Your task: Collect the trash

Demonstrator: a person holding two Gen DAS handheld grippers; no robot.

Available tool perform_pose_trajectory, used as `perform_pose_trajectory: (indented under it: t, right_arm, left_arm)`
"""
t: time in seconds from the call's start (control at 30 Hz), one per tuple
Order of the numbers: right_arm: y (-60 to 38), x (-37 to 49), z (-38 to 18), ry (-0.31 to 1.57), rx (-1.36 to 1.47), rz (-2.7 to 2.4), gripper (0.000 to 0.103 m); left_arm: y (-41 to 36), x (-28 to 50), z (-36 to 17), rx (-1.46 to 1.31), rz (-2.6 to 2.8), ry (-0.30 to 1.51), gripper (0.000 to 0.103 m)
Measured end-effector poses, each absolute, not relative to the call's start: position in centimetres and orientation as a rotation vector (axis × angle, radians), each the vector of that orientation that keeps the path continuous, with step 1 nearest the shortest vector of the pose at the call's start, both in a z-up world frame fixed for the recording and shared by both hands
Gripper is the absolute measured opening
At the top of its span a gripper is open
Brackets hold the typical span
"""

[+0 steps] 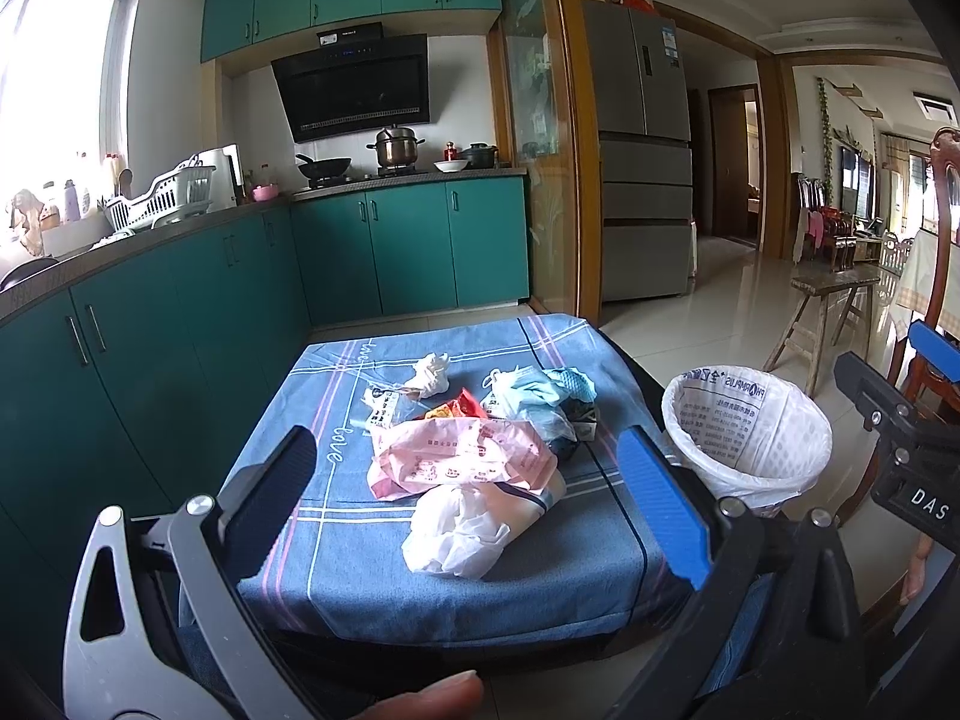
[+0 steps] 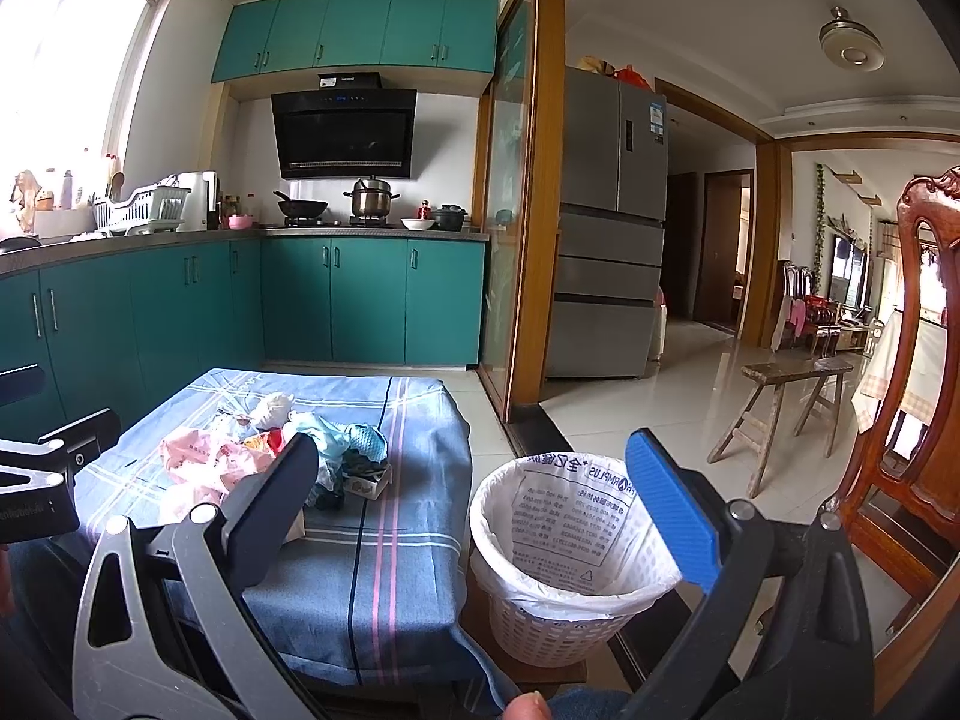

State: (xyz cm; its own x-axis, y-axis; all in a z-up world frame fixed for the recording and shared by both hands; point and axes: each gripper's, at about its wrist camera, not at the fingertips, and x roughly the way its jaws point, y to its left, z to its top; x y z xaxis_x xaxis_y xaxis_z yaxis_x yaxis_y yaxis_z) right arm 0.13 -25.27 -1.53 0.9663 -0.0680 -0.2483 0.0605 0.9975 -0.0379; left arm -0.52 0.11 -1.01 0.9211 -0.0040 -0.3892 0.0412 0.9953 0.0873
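Both your left claw point(image 1: 474, 498) and right claw point(image 2: 480, 504) gape wide, holding nothing, over the cloth-covered counter point(image 1: 336, 390), where crinkled plastic trash point(image 1: 465, 459) heaps at frame center, beside the woven white bin point(image 2: 561, 564) (bag-lined) at lower right.

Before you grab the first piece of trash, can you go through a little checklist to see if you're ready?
1. Left gripper open: ok.
2. Right gripper open, holding nothing: ok.
3. Bin upright beside the table, with a bag lining it: ok.
4. Room in the bin: ok, no trash shows inside.
5. Trash within sight: ok, white plastic bag and pink wrapper lie on the blue cloth.
6. Anything hidden under the pile: cannot tell.
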Motion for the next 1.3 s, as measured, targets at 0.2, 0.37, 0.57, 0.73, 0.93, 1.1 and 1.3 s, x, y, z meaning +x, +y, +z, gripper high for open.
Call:
perform_pose_trajectory:
  t: [0.2, 0.37, 0.57, 0.73, 0.93, 1.1, 1.3]
  right_arm:
    - [-25.20, 0.20, -1.70, 0.258, -0.036, -0.070, 0.100]
    - [-25.07, 0.23, -1.78, 0.263, -0.041, -0.071, 0.100]
    - [-25.10, 0.22, -1.87, 0.261, -0.040, -0.072, 0.100]
    - [-25.09, 0.24, -1.94, 0.265, -0.040, -0.073, 0.100]
    - [-25.08, 0.15, -1.99, 0.267, -0.037, -0.072, 0.100]
    - [-25.22, 0.02, -1.95, 0.260, -0.024, -0.072, 0.100]
    - [-25.04, 0.25, -2.09, 0.273, -0.031, -0.080, 0.100]
  left_arm:
    - [0.11, -0.51, -0.99, 0.095, -0.023, 0.398, 0.100]
    - [0.20, -0.35, -1.26, 0.089, -0.022, 0.404, 0.100]
    - [0.31, -0.47, -1.36, 0.090, -0.024, 0.407, 0.100]
    - [0.34, -0.34, -1.29, 0.088, -0.021, 0.413, 0.100]
    - [0.23, -0.36, -1.20, 0.092, -0.022, 0.418, 0.100]
    - [0.18, -0.26, -1.30, 0.096, -0.021, 0.424, 0.100]
    - [0.27, -0.03, -1.56, 0.095, -0.024, 0.431, 0.100]
